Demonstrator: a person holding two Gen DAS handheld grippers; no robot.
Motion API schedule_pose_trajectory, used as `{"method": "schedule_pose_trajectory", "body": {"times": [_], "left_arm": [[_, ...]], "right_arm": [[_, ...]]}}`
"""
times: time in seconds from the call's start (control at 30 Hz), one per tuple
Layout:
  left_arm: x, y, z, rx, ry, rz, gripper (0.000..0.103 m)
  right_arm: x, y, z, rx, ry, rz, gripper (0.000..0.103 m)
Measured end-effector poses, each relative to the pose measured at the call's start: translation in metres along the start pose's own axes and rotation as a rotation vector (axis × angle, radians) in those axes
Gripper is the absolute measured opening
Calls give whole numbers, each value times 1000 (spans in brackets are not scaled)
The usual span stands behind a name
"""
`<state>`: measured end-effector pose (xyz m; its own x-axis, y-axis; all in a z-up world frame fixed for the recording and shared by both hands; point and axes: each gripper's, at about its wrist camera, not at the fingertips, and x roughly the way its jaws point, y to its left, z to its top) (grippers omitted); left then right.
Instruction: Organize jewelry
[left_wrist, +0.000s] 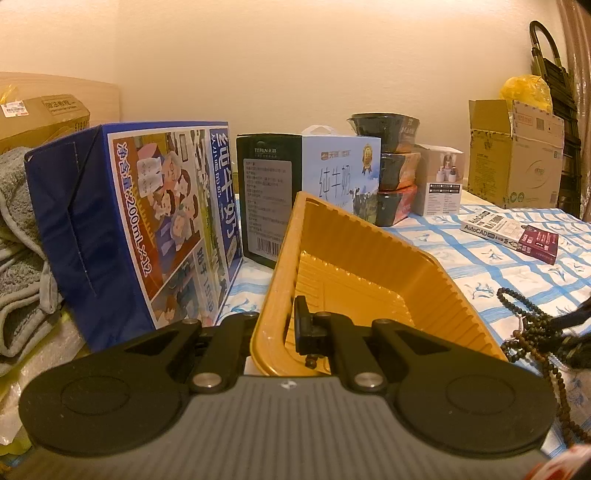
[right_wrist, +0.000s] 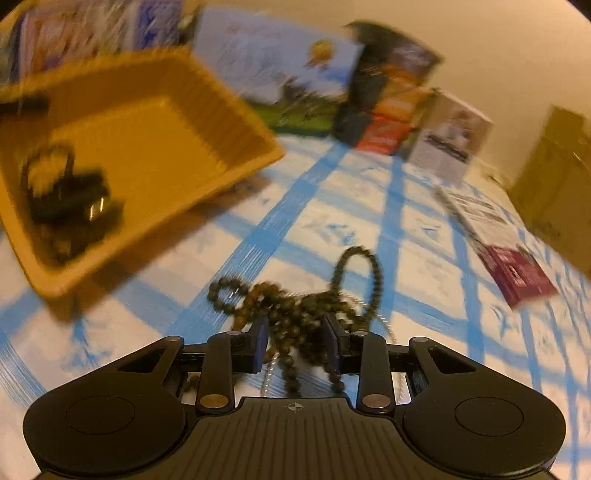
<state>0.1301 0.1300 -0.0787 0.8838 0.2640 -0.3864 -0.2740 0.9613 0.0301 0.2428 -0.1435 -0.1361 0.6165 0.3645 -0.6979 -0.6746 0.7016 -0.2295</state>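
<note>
Left tool (left_wrist: 275, 325) clamped on ribbed yellow tray (left_wrist: 354, 254) rim, right tool (right_wrist: 295, 343) pinching round-beaded strands (right_wrist: 295, 310).

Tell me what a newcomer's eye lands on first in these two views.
The yellow ribbed tray dominates: the left hand-held gripper clamps its near rim and holds it tilted over the blue-checked cloth. Next come the dark bead strands, bunched between the fingers of the right hand-held gripper. Behind the tray, the big blue milk carton stands out at the left.
</note>
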Motion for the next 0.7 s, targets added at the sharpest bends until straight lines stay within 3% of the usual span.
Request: {"method": "schedule_pose_trajectory", "body": {"times": [0.07, 0.13, 0.23, 0.4, 0.53, 0.63, 0.7], "left_arm": [[0, -1, 1, 2, 0, -2, 7], [-1, -1, 1, 3, -1, -2, 7], [-1, -2, 1, 3, -1, -1, 7], [-1, -2, 3, 3, -5, -7, 7], [-1, -3, 4, 3, -5, -7, 7], [0, -3, 3, 2, -2, -5, 7], [0, -3, 3, 3, -1, -4, 7]], "right_arm": [[12, 9, -4, -59, 14, -23, 34], [13, 3, -5, -1, -2, -28, 13], [-3, -23, -6, 202, -63, -1, 13], [-29, -68, -12, 407, -98, -63, 12], [-36, -100, -26, 495, -47, -171, 12], [-34, -112, -34, 532, 26, -177, 12], [-37, -105, -36, 521, 34, -158, 24]]}}
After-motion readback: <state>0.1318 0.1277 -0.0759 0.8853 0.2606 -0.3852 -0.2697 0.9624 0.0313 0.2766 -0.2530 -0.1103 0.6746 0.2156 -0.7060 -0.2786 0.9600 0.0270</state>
